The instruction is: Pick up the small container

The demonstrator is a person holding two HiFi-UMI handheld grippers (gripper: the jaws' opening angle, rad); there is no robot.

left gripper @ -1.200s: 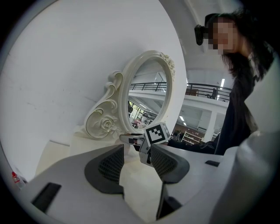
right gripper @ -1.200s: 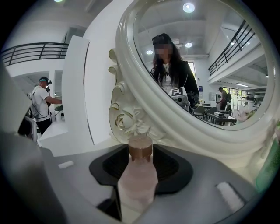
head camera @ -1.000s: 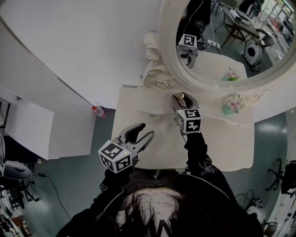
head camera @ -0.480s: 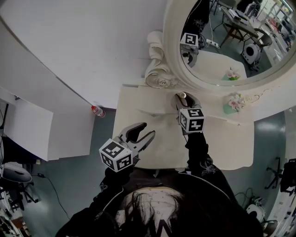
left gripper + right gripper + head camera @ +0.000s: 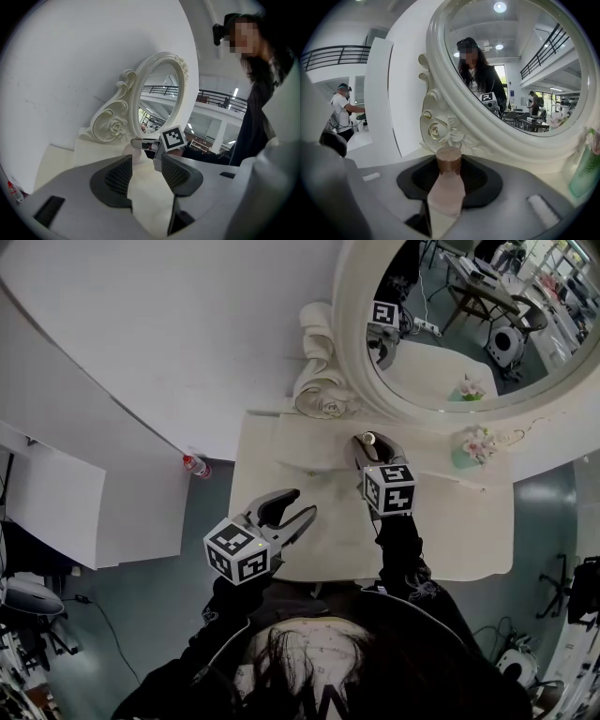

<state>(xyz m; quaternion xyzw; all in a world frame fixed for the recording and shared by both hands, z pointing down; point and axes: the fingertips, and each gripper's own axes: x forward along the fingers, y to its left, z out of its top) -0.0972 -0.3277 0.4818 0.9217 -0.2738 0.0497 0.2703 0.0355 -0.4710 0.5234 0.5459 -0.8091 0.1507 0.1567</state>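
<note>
- The right hand-held gripper is clenched on the small container, a pale pink bottle with a brown cap, which stands upright between the two dark pads.
- Seen from the head, that bottle is at the back of the white desk, just in front of the ornate mirror (its carved foot is close behind).
- The left hand-held gripper hangs over the desk's front left, jaws apart and empty.
</note>
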